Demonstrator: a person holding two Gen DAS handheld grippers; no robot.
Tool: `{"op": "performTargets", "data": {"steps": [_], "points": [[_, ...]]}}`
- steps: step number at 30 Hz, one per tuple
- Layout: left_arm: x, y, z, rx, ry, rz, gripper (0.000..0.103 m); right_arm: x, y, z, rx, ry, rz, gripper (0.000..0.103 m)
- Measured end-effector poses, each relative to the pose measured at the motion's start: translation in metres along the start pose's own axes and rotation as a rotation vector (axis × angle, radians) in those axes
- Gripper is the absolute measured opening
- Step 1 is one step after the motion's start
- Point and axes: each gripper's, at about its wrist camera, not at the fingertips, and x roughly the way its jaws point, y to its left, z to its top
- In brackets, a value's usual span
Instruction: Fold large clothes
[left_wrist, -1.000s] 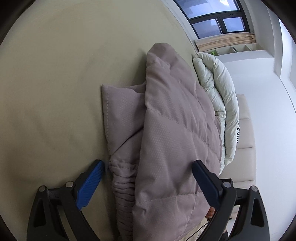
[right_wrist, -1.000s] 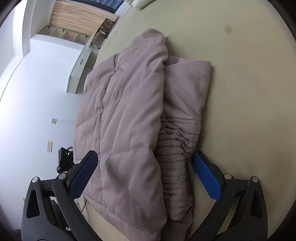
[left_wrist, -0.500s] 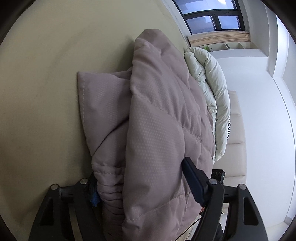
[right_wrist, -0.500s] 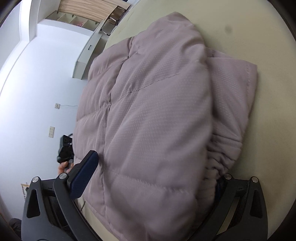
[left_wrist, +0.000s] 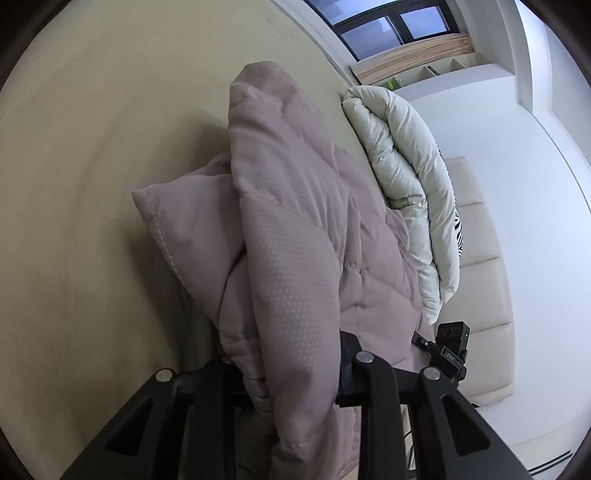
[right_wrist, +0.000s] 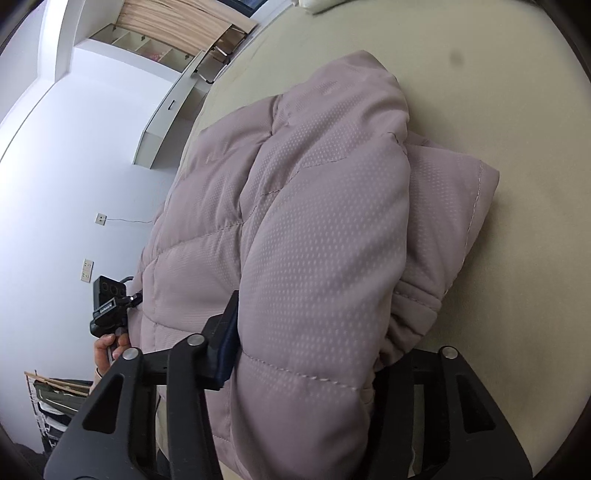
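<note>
A mauve quilted puffer jacket (left_wrist: 295, 236) lies folded on a beige bed (left_wrist: 92, 166). My left gripper (left_wrist: 284, 365) is shut on the jacket's near edge, by the ribbed cuff, and the fabric bulges up between its fingers. In the right wrist view the same jacket (right_wrist: 314, 221) fills the middle. My right gripper (right_wrist: 306, 354) is shut on its thick near edge. The fingertips of both grippers are hidden in the fabric. The other gripper's camera block shows at each view's edge (left_wrist: 452, 345) (right_wrist: 109, 299).
A rolled cream duvet (left_wrist: 406, 177) lies beyond the jacket against the padded beige headboard (left_wrist: 480, 266). A window (left_wrist: 388, 26) and shelves are at the far wall. The beige bed sheet (right_wrist: 498, 92) stretches to the right of the jacket.
Both grippers moved in around the jacket's near edge and closed on it. The jacket's edge has lifted and bunched up off the bed.
</note>
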Motion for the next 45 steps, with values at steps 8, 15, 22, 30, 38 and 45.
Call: {"op": "performTargets", "data": {"steps": [8, 15, 22, 30, 38, 45], "points": [[-0.057, -0.017, -0.032, 0.013, -0.039, -0.062, 0.024, -0.049, 0.039, -0.022, -0.054, -0.058, 0.039, 0.038], [-0.119, -0.035, -0.075, 0.054, -0.075, -0.076, 0.024, -0.091, 0.088, -0.062, -0.113, -0.08, 0.071, 0.038], [-0.158, -0.044, -0.125, 0.077, -0.084, -0.077, 0.024, -0.125, 0.129, -0.126, -0.141, -0.101, 0.093, 0.038], [-0.151, -0.015, -0.179, 0.028, -0.033, -0.084, 0.025, -0.133, 0.131, -0.209, -0.11, -0.101, 0.109, 0.038], [-0.114, 0.065, -0.225, -0.123, 0.023, -0.064, 0.037, -0.077, 0.07, -0.276, 0.005, -0.035, 0.087, 0.047], [-0.108, 0.073, -0.229, -0.157, 0.007, -0.041, 0.053, -0.05, 0.039, -0.282, 0.098, -0.056, 0.135, 0.068]]}}
